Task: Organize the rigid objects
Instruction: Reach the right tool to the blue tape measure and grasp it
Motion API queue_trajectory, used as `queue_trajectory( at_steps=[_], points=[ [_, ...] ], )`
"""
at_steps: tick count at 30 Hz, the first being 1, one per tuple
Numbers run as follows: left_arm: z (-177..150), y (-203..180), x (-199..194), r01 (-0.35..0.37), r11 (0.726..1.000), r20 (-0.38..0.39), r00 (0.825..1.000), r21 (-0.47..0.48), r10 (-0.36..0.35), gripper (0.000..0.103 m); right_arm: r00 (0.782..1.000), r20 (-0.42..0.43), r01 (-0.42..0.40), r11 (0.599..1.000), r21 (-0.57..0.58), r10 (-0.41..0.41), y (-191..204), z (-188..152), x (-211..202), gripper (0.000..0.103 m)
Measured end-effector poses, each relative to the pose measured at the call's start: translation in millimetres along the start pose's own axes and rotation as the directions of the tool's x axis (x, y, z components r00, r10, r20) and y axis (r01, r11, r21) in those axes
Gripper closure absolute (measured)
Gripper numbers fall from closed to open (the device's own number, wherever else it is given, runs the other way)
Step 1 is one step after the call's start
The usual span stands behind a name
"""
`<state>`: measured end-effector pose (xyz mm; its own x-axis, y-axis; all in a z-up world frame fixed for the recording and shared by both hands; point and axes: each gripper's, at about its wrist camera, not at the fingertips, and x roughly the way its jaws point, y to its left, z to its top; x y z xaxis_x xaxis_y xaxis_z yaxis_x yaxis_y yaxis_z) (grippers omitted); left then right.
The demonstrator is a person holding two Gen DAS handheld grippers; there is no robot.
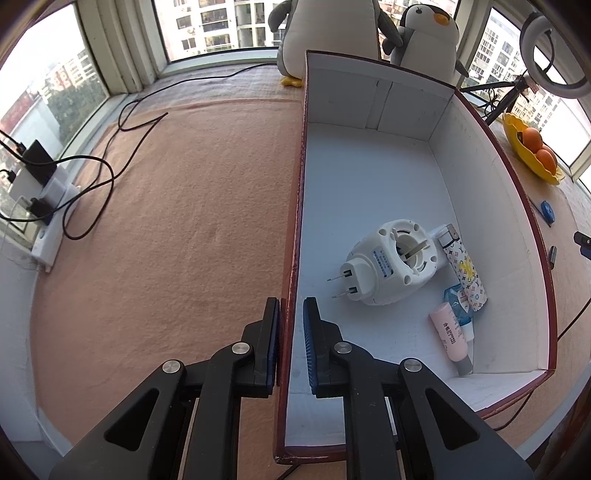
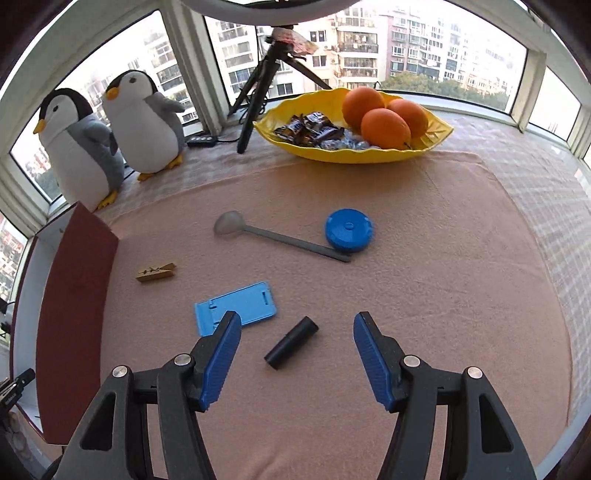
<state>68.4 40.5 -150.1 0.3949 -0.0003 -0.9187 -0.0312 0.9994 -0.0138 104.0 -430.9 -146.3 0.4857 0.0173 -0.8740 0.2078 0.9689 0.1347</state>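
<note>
Black cylinder lies diagonally, far end pointing up-right.

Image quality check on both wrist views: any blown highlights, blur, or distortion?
Left wrist view: windows blown out, white cardboard box wall bows from the fisheye, the white plug-in device inside is sharp. Right wrist view: backlit sky glares, yet the yellow plastic fruit bowl and black cylindrical tube read sharp, with no evident blur.
</note>
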Motion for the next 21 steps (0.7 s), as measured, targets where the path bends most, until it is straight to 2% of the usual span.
queue_trajectory(
  at_steps=[7, 13, 21],
  points=[
    [0.0, -1.1, -1.6, -0.015, 1.0, -0.004, 1.0, -0.003, 0.015, 0.091, 0.999, -0.028, 0.024, 0.998, 0.058, -0.023, -32.8, 23.9, 29.0, 0.044],
    [-1.3, -1.7, -2.6, -0.032, 0.999, -0.008, 0.999, -0.013, 0.032, 0.091, 0.999, -0.034, 0.042, 0.997, 0.068, -0.039, -34.0, 57.7, 55.1, 0.044],
    [-4.2, 1.7, -1.1, -0.058, 0.998, -0.019, 0.998, -0.028, 0.058, 0.091, 0.992, -0.107, 0.073, 0.992, 0.099, -0.062, -38.6, 82.9, 97.4, 0.044]
  ],
)
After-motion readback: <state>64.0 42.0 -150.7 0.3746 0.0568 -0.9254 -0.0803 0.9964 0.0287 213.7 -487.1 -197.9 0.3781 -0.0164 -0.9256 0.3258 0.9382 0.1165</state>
